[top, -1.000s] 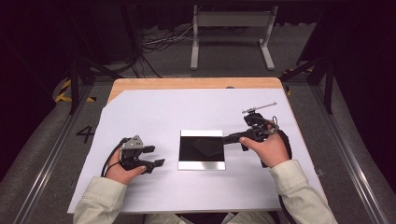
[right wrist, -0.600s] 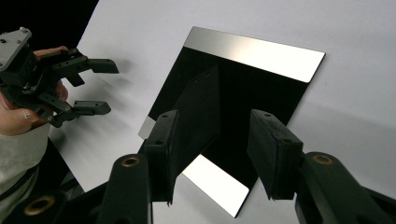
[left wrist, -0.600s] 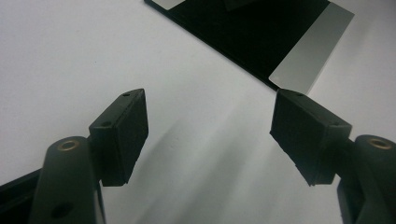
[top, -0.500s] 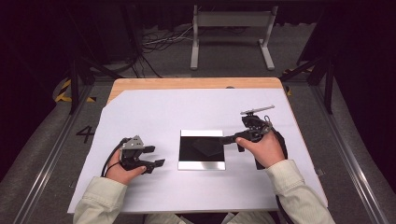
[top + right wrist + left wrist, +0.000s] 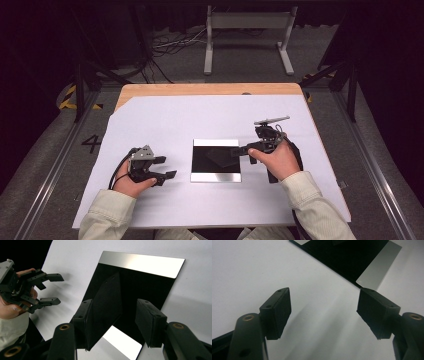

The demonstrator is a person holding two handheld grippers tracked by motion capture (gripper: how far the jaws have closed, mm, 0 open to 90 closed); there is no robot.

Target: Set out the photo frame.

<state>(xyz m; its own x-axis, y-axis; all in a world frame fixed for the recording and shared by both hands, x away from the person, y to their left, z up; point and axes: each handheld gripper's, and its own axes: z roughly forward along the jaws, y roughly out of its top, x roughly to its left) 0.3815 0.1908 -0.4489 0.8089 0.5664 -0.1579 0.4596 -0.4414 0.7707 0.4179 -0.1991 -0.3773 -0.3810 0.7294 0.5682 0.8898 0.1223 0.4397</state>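
A dark room surrounds a wooden table covered by one large white paper sheet [image 5: 200, 115]. At the middle of the sheet lies one flat square black panel [image 5: 210, 167] with two bright silver strips, one along its far edge and one along its near edge.

A person's two hands come in from the near side, each holding one black two-jaw gripper.

The right gripper [image 5: 243, 150] reaches over the panel's right side. Its jaws have just been opening. One thin black hinged flap [image 5: 105, 310], raised at a tilt from the panel, stands between them. It leans at one pad, and the other pad stands clear of it, so nothing is clamped. We judge that the flap is being let go, or the jaws are being reset for a fresh hold.

The left gripper [image 5: 166, 167] rests on the sheet left of the panel, jaws wide and empty.
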